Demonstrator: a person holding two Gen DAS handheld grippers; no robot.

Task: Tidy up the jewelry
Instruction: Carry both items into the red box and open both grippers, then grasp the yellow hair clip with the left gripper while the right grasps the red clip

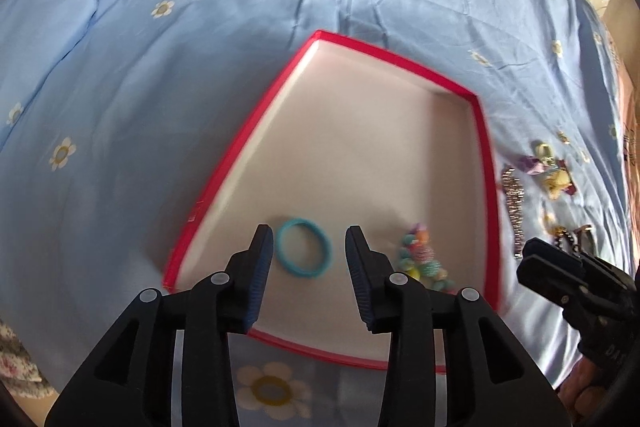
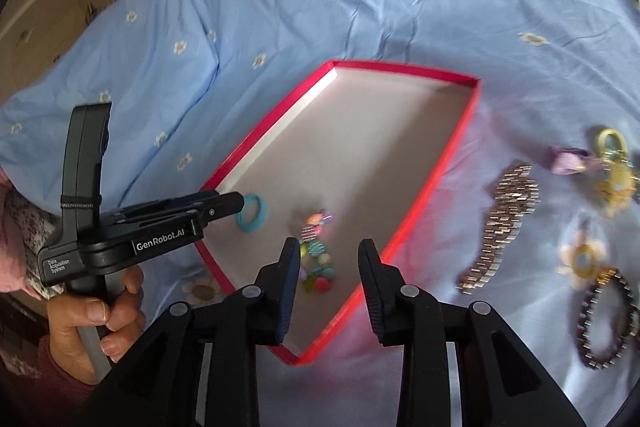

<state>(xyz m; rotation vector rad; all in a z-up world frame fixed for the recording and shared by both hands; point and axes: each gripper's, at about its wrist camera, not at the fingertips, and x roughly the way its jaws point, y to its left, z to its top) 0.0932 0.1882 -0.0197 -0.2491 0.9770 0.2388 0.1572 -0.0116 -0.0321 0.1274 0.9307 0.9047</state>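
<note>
Spread across the bed we see one light-blue quilt with white-and-yellow flowers (image 1: 200, 67), bearing one shallow red-rimmed cardboard tray with a white floor (image 1: 256, 131). We count two pieces inside the tray: one turquoise ring-shaped bangle (image 1: 305, 247) and one multicoloured bead bracelet (image 1: 420, 259). Four pieces lie on the quilt beside the tray: one silver link band (image 2: 500, 223), one dark beaded bracelet (image 2: 604, 323), one purple ornament (image 2: 568, 159) and one yellow charm cluster (image 2: 616, 175). We note the left gripper (image 1: 310, 255) and the right gripper (image 2: 330, 267) each partly parted over the tray, gripping nothing.
</note>
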